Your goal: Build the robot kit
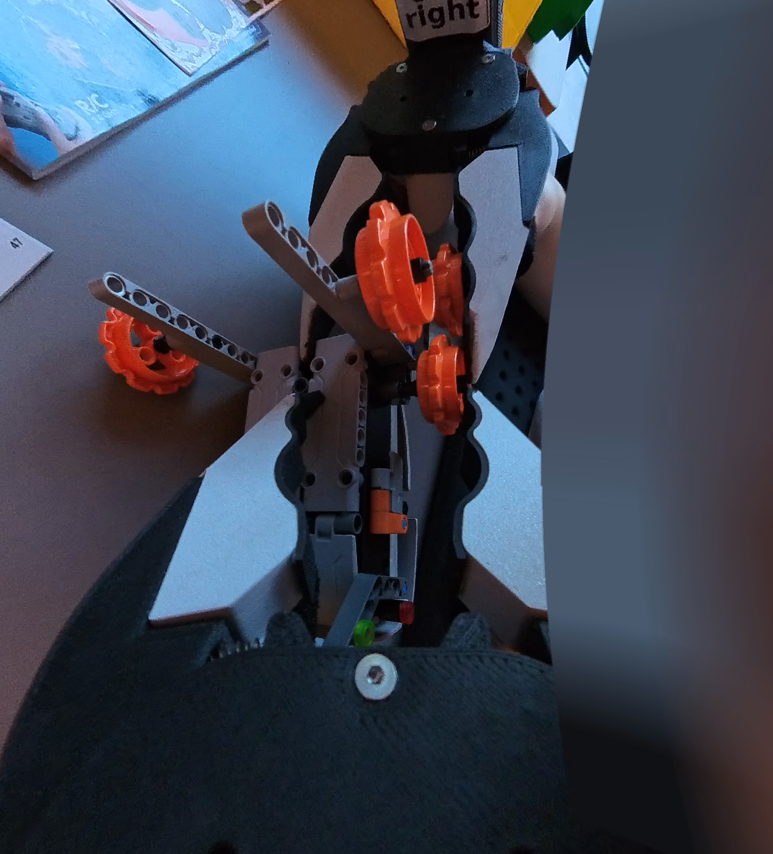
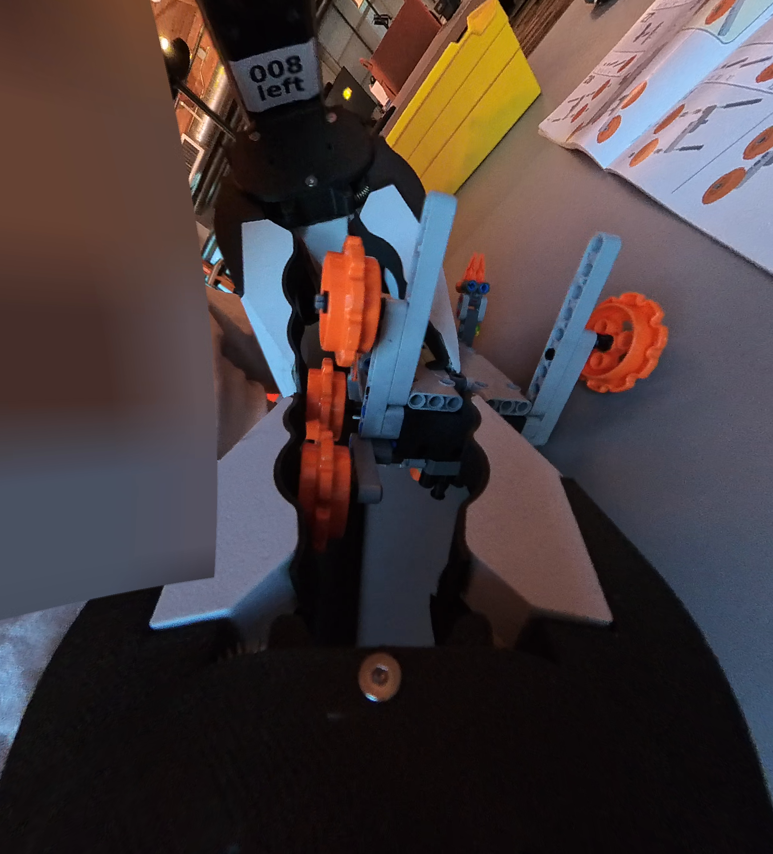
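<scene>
Closest to the left wrist camera, the left gripper (image 1: 382,443) has its two grey fingers (image 1: 232,522) closed on the grey body of a toy-brick model (image 1: 338,430), so that the model is pinched from both sides and lifted off the brown table (image 1: 98,485). From the opposite end the right gripper (image 1: 389,295) meets it, and its jaws press on the part with the stacked orange toothed wheels (image 1: 394,270); it seems each tool takes one end so the model cannot turn or drop. In the right wrist view the same grip shows: the right gripper (image 2: 382,462) is pressed on the wheels (image 2: 324,485) and the black block beside them. Two long grey perforated beams (image 1: 172,319) stick out sideways from the model, and the farther one carries a single orange wheel (image 1: 146,353) on a black axle, which appears to rest near or on the table. Farther out lie an open instruction booklet (image 2: 699,106), a yellow bin (image 2: 463,106), a small grey and orange brick piece (image 2: 472,295), and a blue picture magazine (image 1: 75,78).
</scene>
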`<state>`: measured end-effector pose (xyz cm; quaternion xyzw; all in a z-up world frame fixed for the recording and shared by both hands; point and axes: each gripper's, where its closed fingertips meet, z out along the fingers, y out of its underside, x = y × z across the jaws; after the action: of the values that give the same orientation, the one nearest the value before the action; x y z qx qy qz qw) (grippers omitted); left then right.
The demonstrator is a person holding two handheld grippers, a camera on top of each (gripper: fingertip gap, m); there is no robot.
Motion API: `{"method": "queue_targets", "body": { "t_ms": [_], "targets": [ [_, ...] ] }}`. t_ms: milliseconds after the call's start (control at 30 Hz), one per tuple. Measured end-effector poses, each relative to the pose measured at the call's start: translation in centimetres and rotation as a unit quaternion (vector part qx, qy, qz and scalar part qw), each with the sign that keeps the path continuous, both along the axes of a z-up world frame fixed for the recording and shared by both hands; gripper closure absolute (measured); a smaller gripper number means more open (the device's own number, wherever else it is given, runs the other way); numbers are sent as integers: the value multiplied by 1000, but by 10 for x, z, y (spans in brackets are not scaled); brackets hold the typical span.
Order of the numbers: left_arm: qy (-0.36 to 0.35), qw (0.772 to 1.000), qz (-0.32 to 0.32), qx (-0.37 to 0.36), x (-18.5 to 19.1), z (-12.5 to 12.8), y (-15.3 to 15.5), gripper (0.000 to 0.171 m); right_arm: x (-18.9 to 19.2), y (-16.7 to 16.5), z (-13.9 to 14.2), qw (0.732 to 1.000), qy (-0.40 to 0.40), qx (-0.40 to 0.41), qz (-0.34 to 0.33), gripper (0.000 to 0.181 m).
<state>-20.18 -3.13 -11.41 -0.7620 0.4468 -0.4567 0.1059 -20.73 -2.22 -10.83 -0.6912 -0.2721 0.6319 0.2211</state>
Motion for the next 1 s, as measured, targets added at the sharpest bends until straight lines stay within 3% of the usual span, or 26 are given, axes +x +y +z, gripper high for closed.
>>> {"method": "queue_targets", "body": {
  "t_ms": [33,167,333,433,567,700,767,867,933,1000],
  "targets": [
    [-6,1000,2,-1,1,1,1,104,2,0,1,1000,-2,12,4,112],
    [-14,1000,5,-16,-1,2,3,105,24,11,18,998,58,-12,-22,137],
    [-17,999,6,-31,-2,3,5,105,28,2,13,1000,10,15,-17,133],
    [-4,1000,3,-19,-6,4,7,106,24,1,13,999,6,23,-21,140],
    [15,1000,15,19,-9,6,11,108,24,2,21,985,-35,159,-63,140],
    [27,999,22,17,-8,6,11,108,39,0,26,927,-116,330,-138,137],
    [27,999,23,11,-7,6,12,108,45,0,29,907,-133,364,-162,134],
    [10,999,35,20,-4,8,18,109,44,-10,43,870,-137,440,-177,147],
    [5,999,38,25,-2,8,19,110,41,-16,39,816,-195,517,-168,156],
    [8,999,36,22,-2,7,18,109,41,-16,30,742,-270,592,-160,152]
  ]
}}
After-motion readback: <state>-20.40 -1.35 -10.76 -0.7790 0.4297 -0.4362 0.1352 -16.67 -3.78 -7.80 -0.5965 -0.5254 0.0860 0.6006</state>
